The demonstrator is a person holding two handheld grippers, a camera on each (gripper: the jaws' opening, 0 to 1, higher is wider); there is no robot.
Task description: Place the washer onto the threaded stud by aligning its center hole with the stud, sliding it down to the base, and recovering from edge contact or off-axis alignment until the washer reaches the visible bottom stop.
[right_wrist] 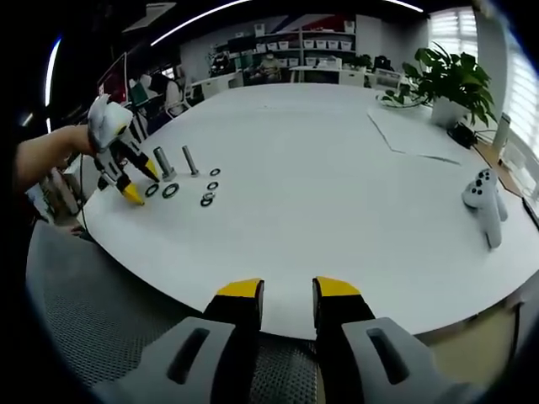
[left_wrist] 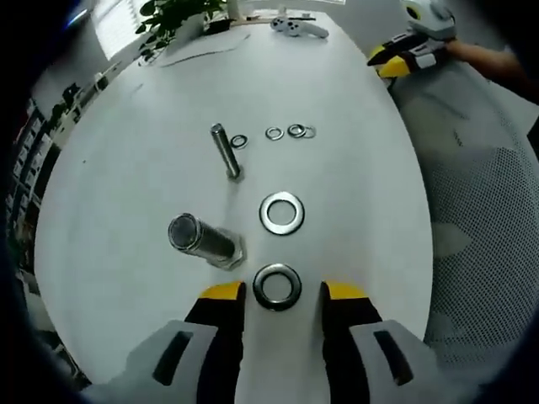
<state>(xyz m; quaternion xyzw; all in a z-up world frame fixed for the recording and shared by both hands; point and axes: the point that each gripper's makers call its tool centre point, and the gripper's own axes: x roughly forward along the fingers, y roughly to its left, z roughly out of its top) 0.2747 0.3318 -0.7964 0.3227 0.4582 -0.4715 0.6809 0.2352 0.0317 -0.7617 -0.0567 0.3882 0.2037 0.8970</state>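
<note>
On the white table point(left_wrist: 126, 168) the big stud point(left_wrist: 202, 238) stands at the left on its hex base, just left of the left gripper point(left_wrist: 282, 295); behind it a thin stud point(left_wrist: 226, 151) leans away. The left gripper's jaws are spread, with a large washer point(left_wrist: 277, 285) lying flat between the tips, not yet pinched; a second large washer point(left_wrist: 281, 212) lies just beyond it, and small washers point(left_wrist: 290, 131) sit in a row farther off. I'd say the danger is the flat lie: closing on a thin ring pressed to the table could skid it out or flip it; if lifted tilted, its edge may catch the stud's top and hang off-axis. The right gripper point(right_wrist: 285, 295) hangs over the table's near edge, well apart from the work, jaws parted and holding nothing; a controller point(right_wrist: 486, 200) lies at far right.
</note>
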